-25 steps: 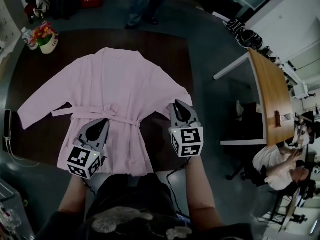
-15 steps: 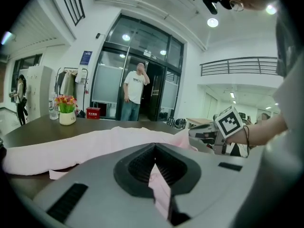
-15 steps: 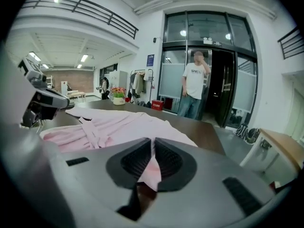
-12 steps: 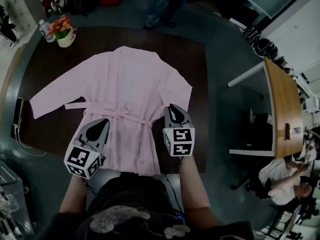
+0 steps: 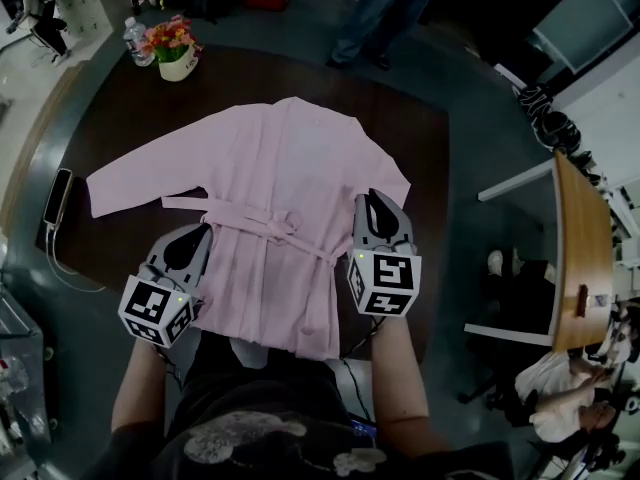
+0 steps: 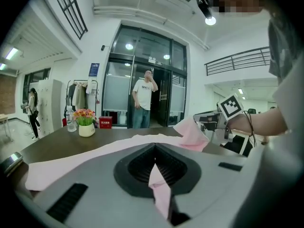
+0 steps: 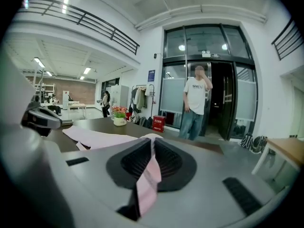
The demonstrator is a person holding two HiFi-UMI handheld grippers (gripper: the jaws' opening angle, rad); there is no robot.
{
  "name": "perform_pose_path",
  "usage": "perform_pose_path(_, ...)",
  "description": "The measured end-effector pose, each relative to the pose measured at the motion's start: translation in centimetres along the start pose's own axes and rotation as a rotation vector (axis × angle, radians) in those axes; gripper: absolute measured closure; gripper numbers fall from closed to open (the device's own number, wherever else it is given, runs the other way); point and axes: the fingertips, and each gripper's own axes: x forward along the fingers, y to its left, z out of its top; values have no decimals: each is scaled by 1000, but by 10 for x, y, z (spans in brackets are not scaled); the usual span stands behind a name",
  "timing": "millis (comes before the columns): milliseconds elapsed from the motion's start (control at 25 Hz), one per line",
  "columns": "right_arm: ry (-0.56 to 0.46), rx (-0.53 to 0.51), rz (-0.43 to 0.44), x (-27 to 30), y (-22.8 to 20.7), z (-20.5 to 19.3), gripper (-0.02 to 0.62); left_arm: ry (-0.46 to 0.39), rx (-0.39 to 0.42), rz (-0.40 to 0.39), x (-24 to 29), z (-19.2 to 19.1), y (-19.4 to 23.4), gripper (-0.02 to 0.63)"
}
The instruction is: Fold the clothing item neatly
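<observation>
A pink robe [image 5: 280,168] lies spread face-up on the dark table [image 5: 425,138], sleeves out, its belt tied across the waist. My left gripper [image 5: 198,234] sits at the robe's lower left side, shut on a fold of pink fabric [image 6: 159,189]. At the right side below the sleeve, my right gripper [image 5: 373,201] is shut on a strip of pink cloth [image 7: 148,175]. In the left gripper view the right gripper [image 6: 229,109] holds a peak of robe [image 6: 192,134] raised off the table. The robe's hem hangs near the table's front edge.
A pot of flowers [image 5: 176,50] and a bottle [image 5: 136,38] stand at the far left corner. A phone [image 5: 57,196] lies at the left edge. A person [image 5: 378,13] stands beyond the far edge. A wooden desk [image 5: 580,258] is at the right.
Both grippers have moved a little across the table and slightly upward, still pinching the robe's sides. The head view has swung, so the table sits further right in the picture.
</observation>
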Motion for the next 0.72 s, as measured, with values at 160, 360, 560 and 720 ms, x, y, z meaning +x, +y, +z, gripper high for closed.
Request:
perform_pose_path(160, -19, -14, -74, 23, 17, 26, 578, -2, 7, -14, -7, -1, 47, 595)
perform_pose_path(360, 6, -36, -185, 62, 60, 39, 578, 6, 23, -102, -8, -3, 104, 597)
perform_pose_path(560, 86, -87, -209, 113, 116, 25, 578, 25, 4, -162, -3, -12, 156, 595)
perform_pose_path(720, 213, -131, -171, 152, 158, -14, 578, 52, -36, -181, -2, -24, 177, 595)
